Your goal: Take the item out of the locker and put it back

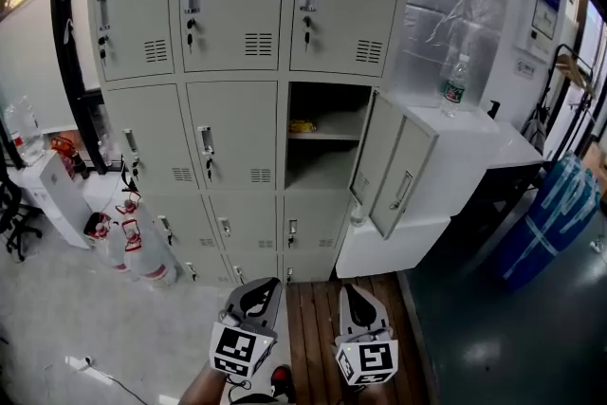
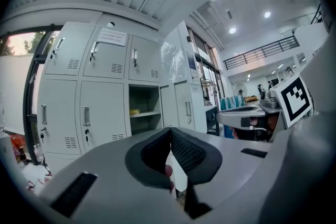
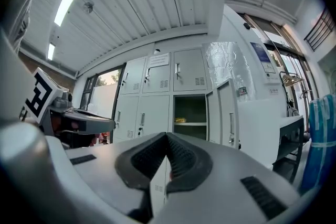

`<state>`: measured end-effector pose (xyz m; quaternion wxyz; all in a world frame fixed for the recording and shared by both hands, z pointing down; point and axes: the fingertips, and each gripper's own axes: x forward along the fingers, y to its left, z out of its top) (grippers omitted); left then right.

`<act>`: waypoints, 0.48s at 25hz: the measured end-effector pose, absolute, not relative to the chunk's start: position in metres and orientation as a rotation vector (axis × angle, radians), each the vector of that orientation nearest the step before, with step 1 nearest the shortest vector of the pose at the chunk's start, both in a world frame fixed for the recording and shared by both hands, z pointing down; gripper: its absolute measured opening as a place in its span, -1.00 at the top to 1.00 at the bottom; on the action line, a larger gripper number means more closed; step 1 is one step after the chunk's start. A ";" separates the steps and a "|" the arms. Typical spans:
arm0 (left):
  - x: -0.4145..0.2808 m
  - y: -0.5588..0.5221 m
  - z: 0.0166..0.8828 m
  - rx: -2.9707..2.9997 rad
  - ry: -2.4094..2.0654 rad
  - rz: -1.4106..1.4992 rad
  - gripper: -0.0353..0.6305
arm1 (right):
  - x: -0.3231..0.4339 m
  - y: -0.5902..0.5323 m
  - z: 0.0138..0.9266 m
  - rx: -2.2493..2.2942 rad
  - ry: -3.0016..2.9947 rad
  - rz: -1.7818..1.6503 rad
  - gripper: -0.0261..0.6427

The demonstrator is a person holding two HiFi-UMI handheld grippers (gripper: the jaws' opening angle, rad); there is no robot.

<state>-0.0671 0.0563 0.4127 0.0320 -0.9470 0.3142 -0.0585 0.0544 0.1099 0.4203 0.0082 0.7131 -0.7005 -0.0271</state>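
The grey locker bank [image 1: 237, 109] faces me, with one compartment in its right column standing open [image 1: 327, 133]. A small yellow item [image 1: 302, 125] lies on the shelf inside; it also shows in the left gripper view [image 2: 135, 111] and the right gripper view [image 3: 180, 120]. The compartment's double door [image 1: 389, 164] swings out to the right. My left gripper [image 1: 266, 285] and right gripper [image 1: 350, 289] hang side by side low in the head view, well short of the lockers. Both are shut with nothing between the pads [image 2: 184, 150] [image 3: 178, 155].
A water bottle [image 1: 455, 82] stands on a white cabinet [image 1: 455, 156] right of the lockers. Red-topped fire extinguishers [image 1: 133, 242] sit at the lower left of the locker bank. A blue wrapped drum [image 1: 555, 218] is at the far right. Wooden boards [image 1: 313, 318] lie under the grippers.
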 end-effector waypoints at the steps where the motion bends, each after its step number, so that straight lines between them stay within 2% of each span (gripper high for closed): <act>1: -0.065 0.044 0.413 -2.918 0.968 -0.187 0.82 | 0.057 0.097 0.421 2.234 -2.186 -0.076 0.87; 12: -0.062 -0.048 0.417 -2.921 1.017 -0.181 0.82 | 0.062 0.004 0.423 2.194 -2.207 -0.077 0.87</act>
